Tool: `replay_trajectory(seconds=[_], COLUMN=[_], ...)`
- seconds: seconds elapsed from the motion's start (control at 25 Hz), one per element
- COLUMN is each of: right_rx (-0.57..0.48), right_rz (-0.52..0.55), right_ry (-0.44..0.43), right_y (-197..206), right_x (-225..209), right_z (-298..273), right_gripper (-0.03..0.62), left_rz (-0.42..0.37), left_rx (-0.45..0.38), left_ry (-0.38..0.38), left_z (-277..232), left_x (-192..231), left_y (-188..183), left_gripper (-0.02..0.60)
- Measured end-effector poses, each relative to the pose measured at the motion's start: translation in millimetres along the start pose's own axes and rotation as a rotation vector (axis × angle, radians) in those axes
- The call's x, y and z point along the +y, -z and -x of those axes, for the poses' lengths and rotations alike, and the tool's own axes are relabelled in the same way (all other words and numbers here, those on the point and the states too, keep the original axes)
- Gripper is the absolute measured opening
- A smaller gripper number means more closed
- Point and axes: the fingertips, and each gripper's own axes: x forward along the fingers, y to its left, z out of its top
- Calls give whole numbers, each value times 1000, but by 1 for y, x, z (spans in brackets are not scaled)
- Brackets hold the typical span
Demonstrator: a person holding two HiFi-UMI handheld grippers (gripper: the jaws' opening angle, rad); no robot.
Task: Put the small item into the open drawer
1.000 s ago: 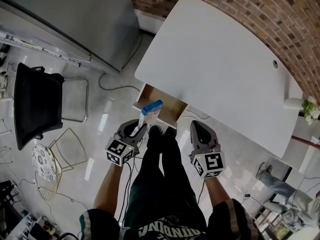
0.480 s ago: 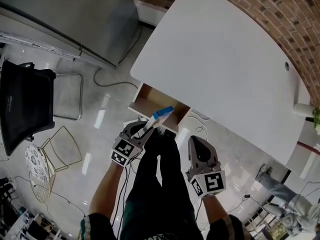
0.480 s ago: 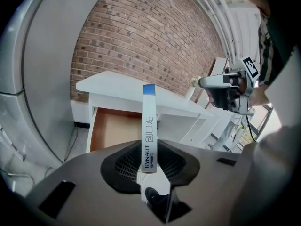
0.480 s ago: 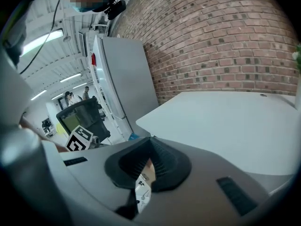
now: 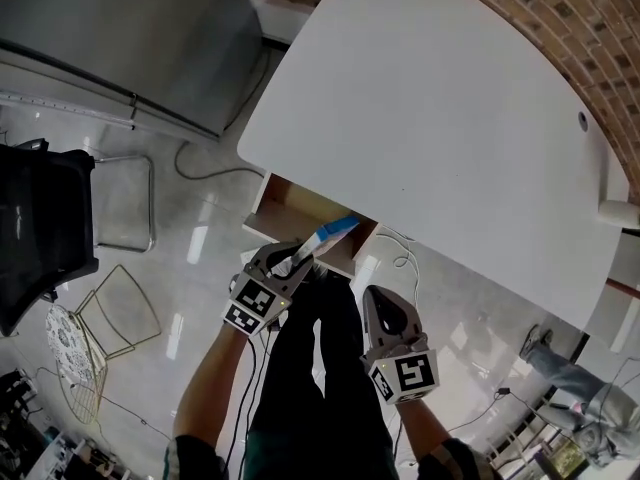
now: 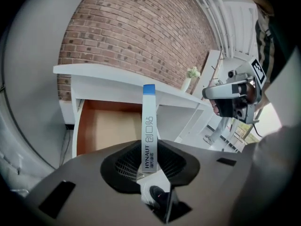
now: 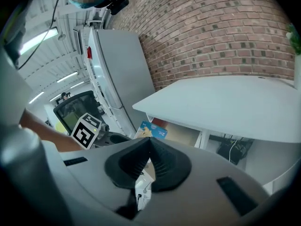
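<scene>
A thin white box with a blue end [image 5: 328, 238] is clamped in my left gripper [image 5: 300, 261]. It sticks out over the front edge of the open wooden drawer [image 5: 290, 211] under the white table [image 5: 440, 138]. In the left gripper view the box [image 6: 149, 126] stands upright between the pads, with the drawer [image 6: 110, 126] straight ahead behind it. My right gripper [image 5: 373, 296] hangs lower right of the drawer beside the person's legs, jaws together and holding nothing. The right gripper view shows its shut jaws [image 7: 149, 140], and the box [image 7: 151, 130] and left gripper [image 7: 89, 131] beyond them.
A grey cabinet [image 5: 120, 38] stands left of the table, a black chair [image 5: 35, 228] and a wire stool [image 5: 110, 313] further left. Cables [image 5: 400, 253] lie on the floor under the table. A brick wall [image 5: 560, 18] runs behind it.
Both grippers have sunk. The left one has carried the box from in front of the drawer to over its front edge. The right gripper has dropped back beside the legs.
</scene>
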Motion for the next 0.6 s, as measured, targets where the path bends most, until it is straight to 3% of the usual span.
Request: replay_trajectory(seconds=[0.12,0.4,0.6], right_rx=[15,45,47], right_rz=[-11,-35,-63], right_ry=[0,8,7], right_y=[12,37,44], right_x=[-3,-9,-13], right_z=[-2,-3,-5], right_gripper=[23,23,23], left_rz=[-48,-38,-76], left_rx=[23,64,166], left_ry=[30,0,5], left_z=[-12,-31,-60], left_x=[3,24,33], left_y=[1,-1,5], left_gripper=[104,104,104])
